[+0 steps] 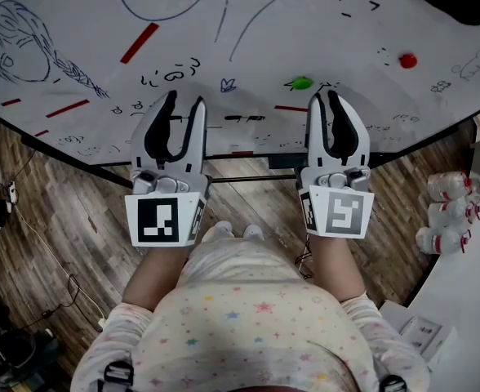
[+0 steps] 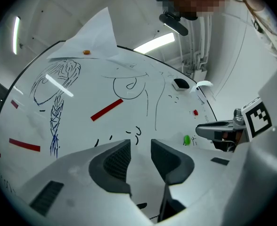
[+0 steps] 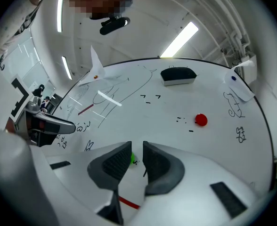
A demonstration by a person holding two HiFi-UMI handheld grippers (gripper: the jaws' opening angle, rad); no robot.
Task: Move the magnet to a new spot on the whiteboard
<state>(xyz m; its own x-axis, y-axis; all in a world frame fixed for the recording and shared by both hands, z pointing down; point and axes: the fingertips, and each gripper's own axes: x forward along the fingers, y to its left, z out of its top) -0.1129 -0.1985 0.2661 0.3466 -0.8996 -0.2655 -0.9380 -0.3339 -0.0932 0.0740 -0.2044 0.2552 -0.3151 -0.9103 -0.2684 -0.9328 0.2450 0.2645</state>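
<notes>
At centre left of the head view, left gripper (image 1: 185, 100): held out level towards the whiteboard (image 1: 264, 23) from a bare forearm, marker cube facing the camera, tips over the board's near edge.
Left tongs: released, jaws standing well apart with only bare board showing between them.
Centre right, right gripper (image 1: 325, 96): parallel to the left one and well apart from it, tips over the near edge.
Right tongs: released, a narrow gap between the pads, nothing pinched.
Task's thing: the green magnet (image 1: 302, 82) sits on the board just beyond and to the left of the right gripper's tips; apart from them.
Only in the gripper views: a small orange magnet (image 2: 86, 52) at the far upper left of the board, and the ceiling lights.
Only in the head view: the wooden floor, three bottles (image 1: 448, 211) at the right edge, the person's star-print top.
Right gripper view: the green magnet peeks through the jaw gap, partly behind the left pad.
Counts: two grippers; one green magnet; one red round magnet (image 1: 408, 60) at upper right; one orange magnet; one eraser (image 3: 178, 76); several red strips, number unclear.
</notes>
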